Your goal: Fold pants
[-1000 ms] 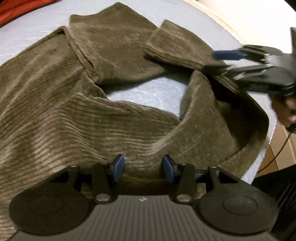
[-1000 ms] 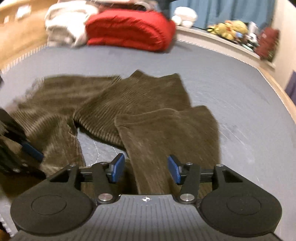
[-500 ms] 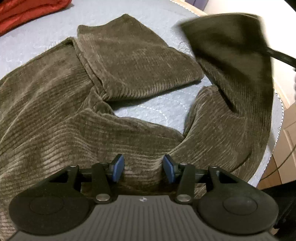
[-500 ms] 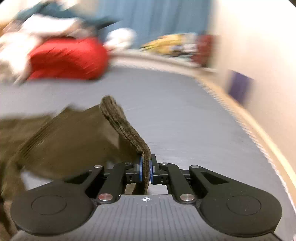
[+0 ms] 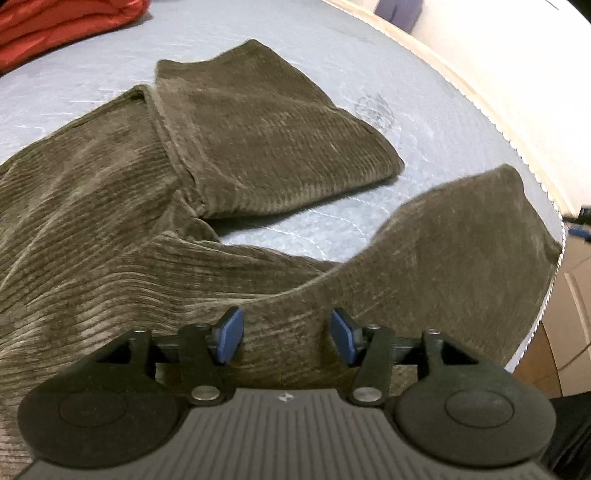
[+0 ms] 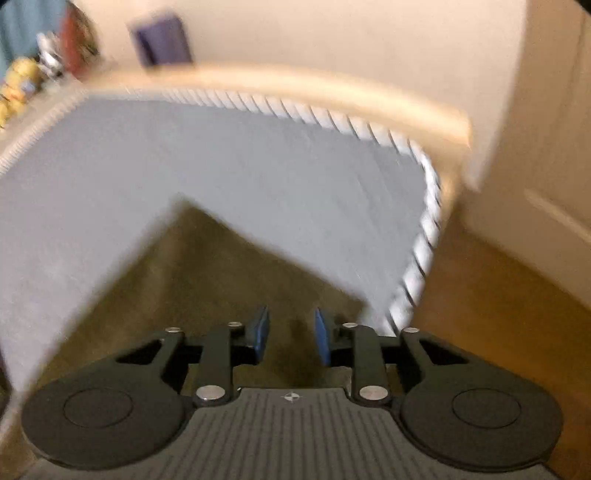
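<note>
Brown corduroy pants [image 5: 110,221] lie spread on a grey-blue mattress [image 5: 369,66]. One leg [image 5: 266,147] is doubled back across the middle. The other leg [image 5: 461,251] stretches flat to the right, up to the bed's edge. My left gripper [image 5: 287,328] hovers over the cloth near the crotch; its jaws are opening and the pads pinch nothing. In the blurred right wrist view, my right gripper [image 6: 291,332] is above the end of that outstretched leg [image 6: 207,277] by the mattress corner. Its jaws are opening, and the cloth lies below the pads, not gripped.
A red blanket [image 5: 55,26] is bunched at the far left of the bed. A pale wooden bed frame [image 6: 332,88] runs round the mattress corner, with wooden floor [image 6: 498,295] beyond it. A purple object [image 6: 162,37] and toys [image 6: 18,81] sit along the wall.
The right gripper, shut on the leg's end half a second ago, swung it out to the right, laid it flat near the bed corner and let go. The left pads stand slightly wider.
</note>
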{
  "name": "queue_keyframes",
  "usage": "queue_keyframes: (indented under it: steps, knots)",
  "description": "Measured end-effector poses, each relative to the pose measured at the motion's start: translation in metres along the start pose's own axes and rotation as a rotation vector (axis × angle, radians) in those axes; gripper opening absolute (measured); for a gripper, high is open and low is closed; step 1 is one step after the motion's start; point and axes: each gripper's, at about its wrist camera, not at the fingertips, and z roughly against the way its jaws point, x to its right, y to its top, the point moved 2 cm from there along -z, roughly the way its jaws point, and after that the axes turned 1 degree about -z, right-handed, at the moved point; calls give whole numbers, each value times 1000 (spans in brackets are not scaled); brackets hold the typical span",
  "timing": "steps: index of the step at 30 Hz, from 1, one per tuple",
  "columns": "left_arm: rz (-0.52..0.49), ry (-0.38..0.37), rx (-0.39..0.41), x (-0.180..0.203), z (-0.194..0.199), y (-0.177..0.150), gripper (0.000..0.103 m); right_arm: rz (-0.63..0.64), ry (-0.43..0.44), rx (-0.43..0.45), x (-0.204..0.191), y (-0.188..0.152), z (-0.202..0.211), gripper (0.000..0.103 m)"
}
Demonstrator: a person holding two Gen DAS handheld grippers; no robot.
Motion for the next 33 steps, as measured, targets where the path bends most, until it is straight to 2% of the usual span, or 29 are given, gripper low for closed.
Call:
queue_keyframes:
  steps: [3, 7, 9, 14, 15, 17, 18, 20, 22, 24, 26, 28, 30, 31, 33]
  knots:
    - [35, 13, 9, -11, 2, 1, 58, 86, 183, 73, -30, 10, 1, 43]
    - [64, 33, 16, -23, 4, 5, 58, 180, 275, 13, -78, 10, -35, 48]
    - [77, 42, 19, -29, 5, 8, 58, 202, 276, -21, -101, 3, -52, 51]
    - [113, 74, 33, -52, 8, 16, 58, 251, 227, -110, -145, -13, -86, 73]
    - [115, 80, 33, -55, 9, 16, 58, 240, 221, -106, -150, -18, -89, 84]
    - [105, 94, 28, -61, 7, 15, 58, 253, 191, -104, -162, -16, -94, 87]
    - [99, 96, 28, -62, 6, 15, 58, 276, 155, -97, -167, -17, -96, 84]
    - [90, 95, 37, -64, 4, 14, 58, 324, 72, -63, -176, -19, -98, 64]
    - [93, 89, 73, -66, 3, 17, 58, 345, 0, -29, -185, -21, -106, 38]
    - [93, 66, 122, -66, 5, 24, 57, 337, -31, -21, -187, -21, -111, 25]
    - [14, 37, 171, -55, 6, 32, 57, 348, -36, -20, -187, -22, -109, 20]
    - [-90, 9, 187, -40, 4, 36, 56, 360, -36, -20, -186, -22, -109, 13]
    - [-208, 8, 150, -22, -8, 35, 50, 354, -33, -21, -184, -21, -107, 11]
    - [-262, 29, 109, -16, -18, 34, 46, 343, -27, -21, -182, -21, -105, 10]
    - [-362, 83, 70, -8, -35, 26, 47, 316, -13, -18, -177, -17, -102, 9]
